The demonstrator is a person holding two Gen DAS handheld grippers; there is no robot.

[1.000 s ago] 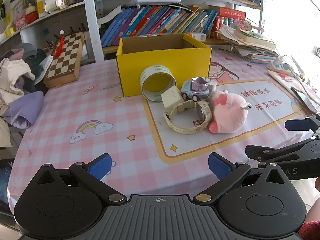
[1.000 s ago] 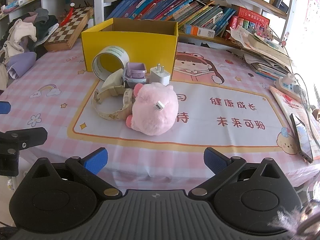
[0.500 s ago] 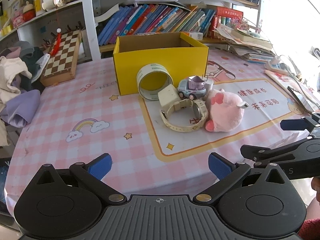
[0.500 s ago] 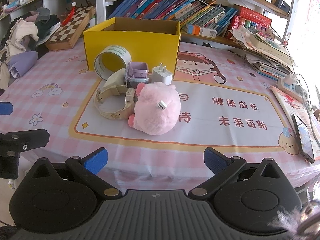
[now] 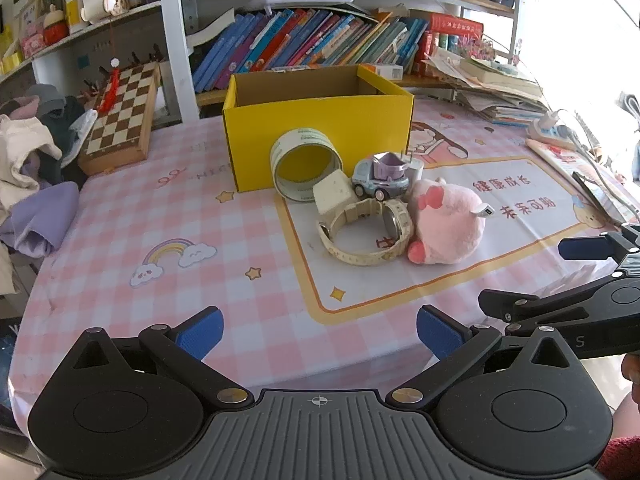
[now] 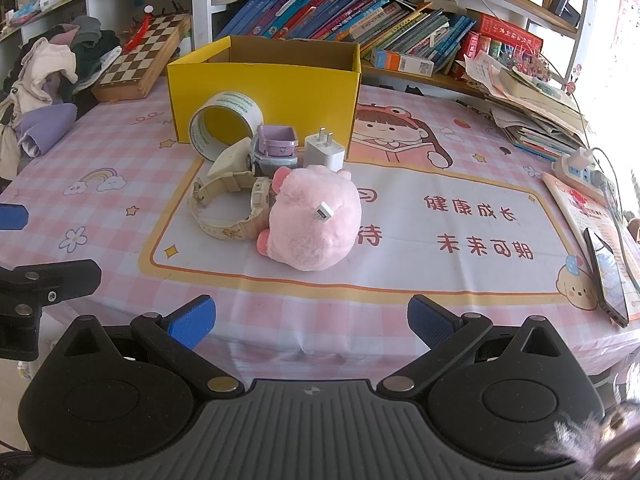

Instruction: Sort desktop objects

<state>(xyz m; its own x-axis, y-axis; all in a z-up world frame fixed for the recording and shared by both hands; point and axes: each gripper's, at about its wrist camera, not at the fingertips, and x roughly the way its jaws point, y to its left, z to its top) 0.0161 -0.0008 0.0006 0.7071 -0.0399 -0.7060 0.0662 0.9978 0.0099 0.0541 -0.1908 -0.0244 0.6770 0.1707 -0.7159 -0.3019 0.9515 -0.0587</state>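
An open yellow box (image 5: 320, 136) (image 6: 264, 92) stands mid-table. In front of it lie a tape roll (image 5: 306, 170) (image 6: 224, 124), a cream block (image 5: 334, 196), a toy car (image 5: 380, 178) (image 6: 274, 148), a white charger plug (image 6: 324, 152), a beige watch (image 5: 366, 230) (image 6: 226, 208) and a pink plush (image 5: 446, 226) (image 6: 314, 222). My left gripper (image 5: 318, 334) is open over the table's near edge, well short of the pile. My right gripper (image 6: 310, 322) is open too, near the plush's side. Each gripper shows at the edge of the other's view.
A checkerboard box (image 5: 122, 116) and a heap of clothes (image 5: 28, 168) sit at the left. Books fill the shelf (image 5: 320, 44) behind. Stacked papers (image 6: 536, 108), a power strip (image 6: 580, 164) and a phone (image 6: 606, 276) lie at the right.
Both grippers have drawn back a little from the pile, so the objects look slightly farther. Both stay open. Nothing on the table has moved.
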